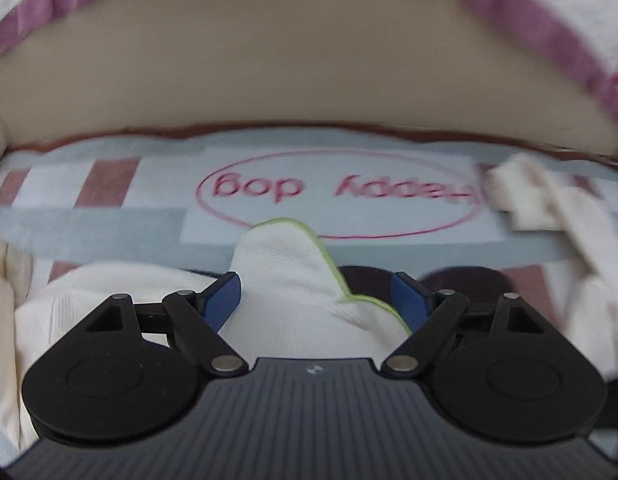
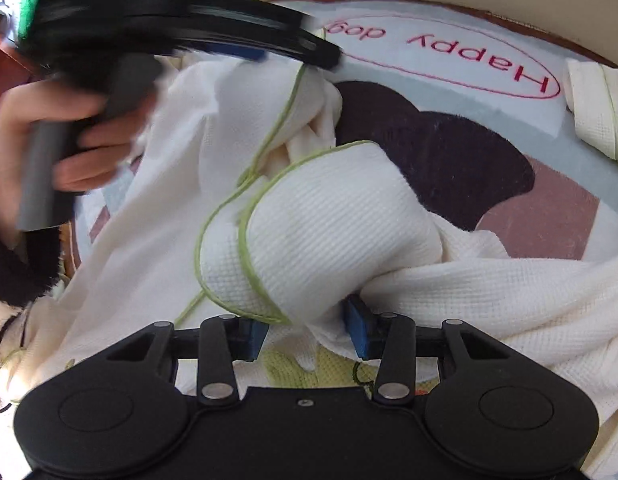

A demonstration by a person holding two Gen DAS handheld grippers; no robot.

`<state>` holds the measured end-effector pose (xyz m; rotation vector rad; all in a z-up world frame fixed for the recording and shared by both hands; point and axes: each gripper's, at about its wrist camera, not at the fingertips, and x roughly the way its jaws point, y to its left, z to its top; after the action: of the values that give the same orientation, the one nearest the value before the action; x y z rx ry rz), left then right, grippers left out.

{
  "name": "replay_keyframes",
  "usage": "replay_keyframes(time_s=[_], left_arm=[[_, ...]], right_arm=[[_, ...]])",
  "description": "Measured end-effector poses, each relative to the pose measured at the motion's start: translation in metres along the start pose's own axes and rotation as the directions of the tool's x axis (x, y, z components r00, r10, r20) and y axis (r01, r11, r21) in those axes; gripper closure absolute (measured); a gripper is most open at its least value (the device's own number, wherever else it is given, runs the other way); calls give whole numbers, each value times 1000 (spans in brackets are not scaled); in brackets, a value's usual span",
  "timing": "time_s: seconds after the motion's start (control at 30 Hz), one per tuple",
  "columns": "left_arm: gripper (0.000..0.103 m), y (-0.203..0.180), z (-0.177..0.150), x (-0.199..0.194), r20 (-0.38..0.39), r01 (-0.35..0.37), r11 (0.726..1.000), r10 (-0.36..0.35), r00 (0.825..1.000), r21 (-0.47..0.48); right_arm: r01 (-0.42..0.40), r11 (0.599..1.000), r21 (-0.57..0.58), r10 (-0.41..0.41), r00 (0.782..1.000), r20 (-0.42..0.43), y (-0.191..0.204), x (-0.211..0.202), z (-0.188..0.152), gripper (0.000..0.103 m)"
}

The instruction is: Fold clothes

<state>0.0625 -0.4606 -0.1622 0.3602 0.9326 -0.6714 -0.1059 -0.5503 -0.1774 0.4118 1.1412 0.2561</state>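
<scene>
Person's hand [image 2: 49, 136]: seen at the far left of the right wrist view, wrapped around the grey handle of the left claw; blurred.

Left claw [image 1: 321, 300]: its jaws are held wide apart. A peak of the white waffle-weave garment with green piping [image 1: 285, 276] rises between the blue pads [image 1: 223, 300]. The left pad lies against the cloth, the right pad stands clear of it, so nothing is clamped. In the right wrist view this claw [image 2: 301, 54] is seen as a blurred black shape at the top edge of the garment.

White garment: it is spread in rumpled folds across the light blue mat with pinkish-brown blocks [image 1: 121, 224]. A rolled, green-edged fold [image 2: 321, 216] lies at the middle of the right wrist view, with flatter cloth to its left and right.

Mat: a red oval with the words "Happy dog" [image 1: 341, 194] is printed on it, beyond the garment. A dark brown fuzzy patch [image 2: 441, 152] is seen just to the right of the rolled fold, partly covered by cloth.

Right claw [image 2: 309, 332]: its jaws are partly closed, with the base of the rolled fold bunched between the blue pads. The right pad [image 2: 359, 330] is pressed into the cloth; whether the left pad grips it cannot be told.

Cream folded cloth [image 2: 597, 108]: it lies on the mat at the far right, well apart from the garment.

Pink-edged fabric [image 1: 521, 12]: it is draped along the top of the left wrist view, above a beige surface [image 1: 301, 60].
</scene>
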Motion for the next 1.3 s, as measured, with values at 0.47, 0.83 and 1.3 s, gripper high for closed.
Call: replay_keyframes(time_s=[0.47,0.83,1.3], left_arm=[[99,33,-92,-66,73,-145,989,146,987,-11],[99,29,-134,-81,46,-136,986,132,990,96],[99,32,-108,-94,141,-156,982,141,980,104]], right_arm=[[-81,990,-119,106,971,215,21,-71,-14,51],[15,972,233,-120,889,442,-15,-68,31,21],[273,952,138,-304,805,510,8,-65,23,91]])
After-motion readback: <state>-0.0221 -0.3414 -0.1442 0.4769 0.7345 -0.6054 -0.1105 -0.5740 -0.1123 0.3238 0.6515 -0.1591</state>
